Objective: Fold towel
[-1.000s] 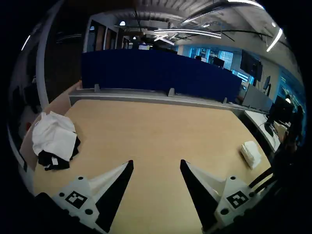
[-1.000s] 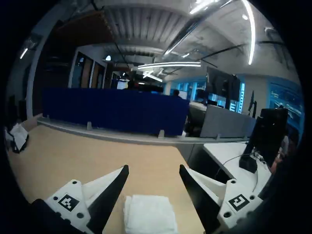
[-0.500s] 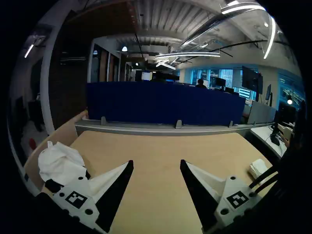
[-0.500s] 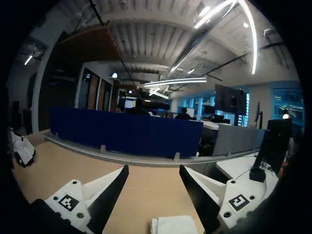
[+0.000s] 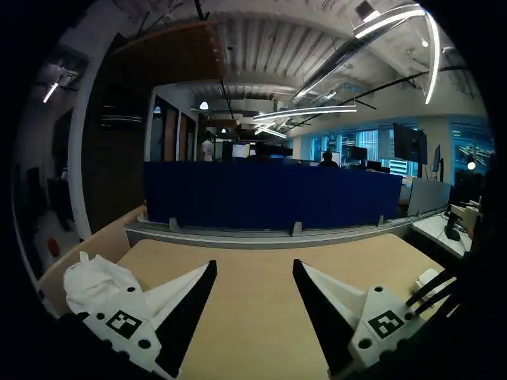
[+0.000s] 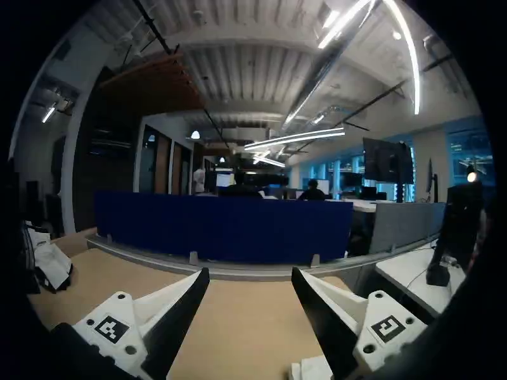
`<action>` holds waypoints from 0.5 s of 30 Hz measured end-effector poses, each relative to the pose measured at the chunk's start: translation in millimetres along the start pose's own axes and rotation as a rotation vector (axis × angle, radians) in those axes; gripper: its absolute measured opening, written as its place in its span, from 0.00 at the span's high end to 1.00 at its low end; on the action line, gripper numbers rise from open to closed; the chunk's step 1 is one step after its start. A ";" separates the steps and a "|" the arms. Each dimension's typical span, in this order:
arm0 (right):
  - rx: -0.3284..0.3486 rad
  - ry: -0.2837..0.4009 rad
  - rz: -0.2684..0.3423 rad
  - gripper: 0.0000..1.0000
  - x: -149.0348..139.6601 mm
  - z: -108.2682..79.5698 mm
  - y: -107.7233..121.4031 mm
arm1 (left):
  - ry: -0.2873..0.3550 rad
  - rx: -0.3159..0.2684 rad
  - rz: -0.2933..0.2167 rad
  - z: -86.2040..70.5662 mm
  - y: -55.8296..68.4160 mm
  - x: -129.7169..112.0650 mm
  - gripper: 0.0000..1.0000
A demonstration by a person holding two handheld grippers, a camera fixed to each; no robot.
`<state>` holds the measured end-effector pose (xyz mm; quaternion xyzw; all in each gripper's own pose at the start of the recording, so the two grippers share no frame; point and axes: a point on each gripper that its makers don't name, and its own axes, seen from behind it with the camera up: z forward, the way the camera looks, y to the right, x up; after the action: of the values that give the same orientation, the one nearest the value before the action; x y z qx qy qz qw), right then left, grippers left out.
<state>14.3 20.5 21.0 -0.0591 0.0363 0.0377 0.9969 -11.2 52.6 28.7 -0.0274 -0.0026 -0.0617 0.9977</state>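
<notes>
In the left gripper view my left gripper (image 5: 253,266) stands open over the light wooden table (image 5: 253,310), with nothing between its fingers. A crumpled white towel (image 5: 95,282) lies on dark cloth at the table's left edge, partly behind the left finger. A folded white towel (image 5: 431,277) peeks out at the far right edge. In the right gripper view my right gripper (image 6: 250,273) is open and holds nothing. The folded white towel (image 6: 314,368) lies low by its right finger. The crumpled pile (image 6: 51,263) sits far left.
A blue partition (image 5: 266,193) on a grey rail (image 5: 266,235) closes off the table's far side. Desks with monitors (image 6: 459,221) stand to the right. The broad table top (image 6: 247,329) spreads between the two towel spots.
Both views have tilted upward: more ceiling shows, and the table and towels have slid down. The folded towel has dropped almost out of the right gripper view. Both grippers stay open.
</notes>
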 end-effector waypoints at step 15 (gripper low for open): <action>0.021 -0.017 0.007 0.00 3.9 6.9 -45.4 | 0.065 0.011 0.008 4.1 -5.7 0.3 0.12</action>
<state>22.2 -23.3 32.7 -0.0480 0.0282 0.0413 0.9976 -11.6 47.1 33.2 -0.0200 0.0297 -0.0583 0.9977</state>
